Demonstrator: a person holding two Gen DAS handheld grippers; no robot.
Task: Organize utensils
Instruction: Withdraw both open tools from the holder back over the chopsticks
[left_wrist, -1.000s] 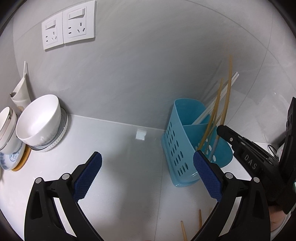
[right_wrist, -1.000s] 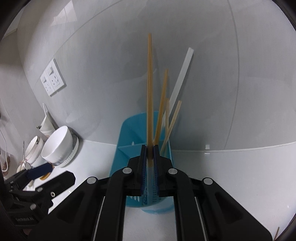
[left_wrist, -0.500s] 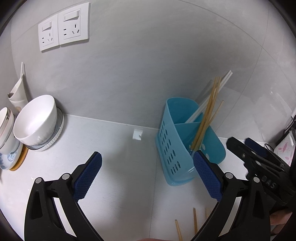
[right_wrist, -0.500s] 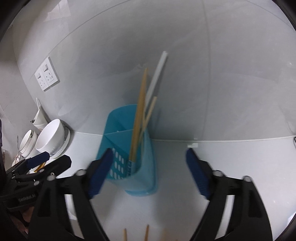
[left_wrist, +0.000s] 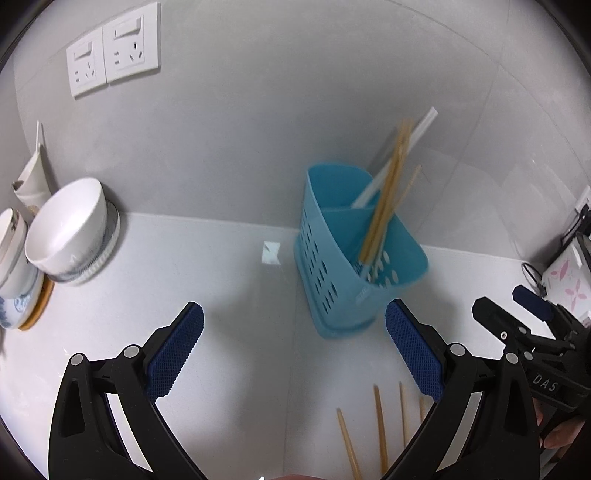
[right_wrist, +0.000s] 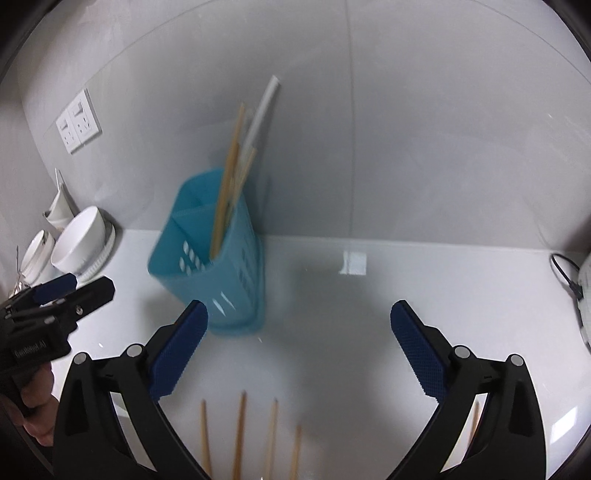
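Note:
A blue perforated utensil holder (left_wrist: 332, 266) (right_wrist: 229, 280) stands on the white counter by the wall. Several wooden chopsticks (left_wrist: 388, 199) (right_wrist: 229, 192) and a white one lean in its compartment. More wooden chopsticks (left_wrist: 380, 424) (right_wrist: 240, 432) lie loose on the counter in front, near both grippers. My left gripper (left_wrist: 294, 314) is open and empty, left of and in front of the holder. The jaws of my right gripper (right_wrist: 299, 310) are opening wide with nothing between them, above the loose chopsticks and right of the holder.
White bowls (left_wrist: 70, 225) on stacked plates stand at the far left by the wall. Wall outlets (left_wrist: 114, 48) sit above them. A black cable (right_wrist: 569, 273) and a flower-patterned box (left_wrist: 569, 277) are at the right edge.
The right gripper let go of a chopstick, which now stands in the holder, opened wide and drew back to the right. Loose chopsticks have come into view below both grippers.

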